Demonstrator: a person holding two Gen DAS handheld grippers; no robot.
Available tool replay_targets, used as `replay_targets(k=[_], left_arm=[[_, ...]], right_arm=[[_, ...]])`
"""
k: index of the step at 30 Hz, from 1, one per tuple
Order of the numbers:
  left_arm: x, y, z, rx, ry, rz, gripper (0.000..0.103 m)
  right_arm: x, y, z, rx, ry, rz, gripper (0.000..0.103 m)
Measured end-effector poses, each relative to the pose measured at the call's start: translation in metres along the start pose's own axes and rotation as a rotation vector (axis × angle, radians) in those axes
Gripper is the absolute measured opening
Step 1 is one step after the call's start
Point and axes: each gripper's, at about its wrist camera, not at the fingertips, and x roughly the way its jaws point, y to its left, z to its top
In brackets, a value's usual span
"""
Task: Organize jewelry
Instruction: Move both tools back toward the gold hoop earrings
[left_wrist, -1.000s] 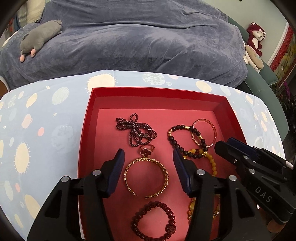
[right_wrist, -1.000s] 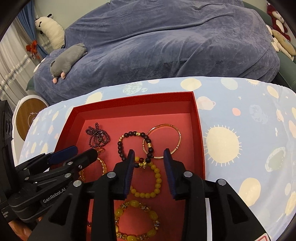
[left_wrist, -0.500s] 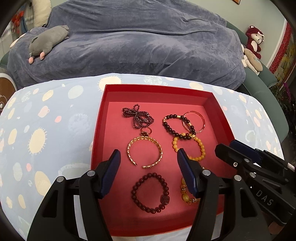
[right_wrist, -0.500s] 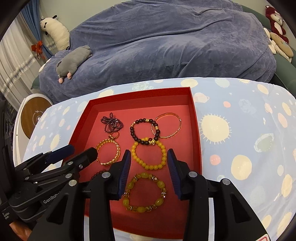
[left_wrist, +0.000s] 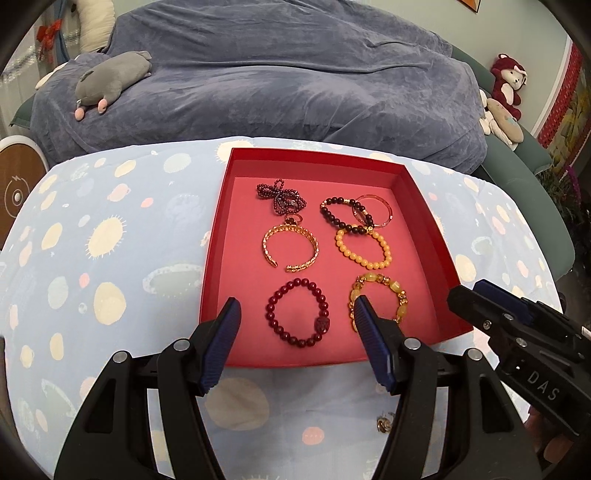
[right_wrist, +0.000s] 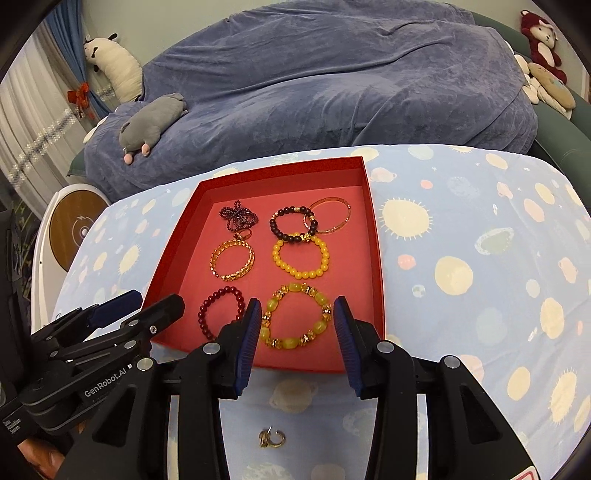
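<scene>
A red tray (left_wrist: 214, 258) (right_wrist: 376, 258) lies on the patterned tablecloth with several pieces set out in it. Nearest are a dark red bead bracelet (left_wrist: 273, 295) (right_wrist: 207, 306) and an amber and gold bracelet (left_wrist: 395, 286) (right_wrist: 295, 286). Behind them lie a gold cuff (left_wrist: 288, 230), a yellow bead bracelet (left_wrist: 386, 254), a dark bead bracelet (left_wrist: 332, 218), a thin bangle (left_wrist: 384, 206) and a purple bead string (left_wrist: 280, 197). A small gold piece (right_wrist: 271, 437) (left_wrist: 384, 426) lies on the cloth in front of the tray. My left gripper (left_wrist: 295, 306) (right_wrist: 157, 299) and right gripper (right_wrist: 297, 302) (left_wrist: 467, 291) hover open and empty above the tray's near edge.
The tablecloth (left_wrist: 110, 258) is light blue with suns and planets. Behind the table is a sofa under a blue-grey blanket (left_wrist: 277, 74) with a grey plush toy (left_wrist: 110, 77). More plush toys (left_wrist: 509, 85) sit at the right. A round white device (right_wrist: 70, 229) stands at the left.
Both grippers have drawn back and upward from inside the tray, so the whole tray and the cloth in front of it now show. Their jaws stand slightly wider.
</scene>
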Motion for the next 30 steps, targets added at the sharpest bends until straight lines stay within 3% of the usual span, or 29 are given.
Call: replay_targets(k=[30], left_arm=[[-0.054,0.011,-0.119,-0.020,0.056,0.074,0.060]], right_arm=[[-0.045,0.009,-0.129,-0.031,0.090,-0.037,0.040]])
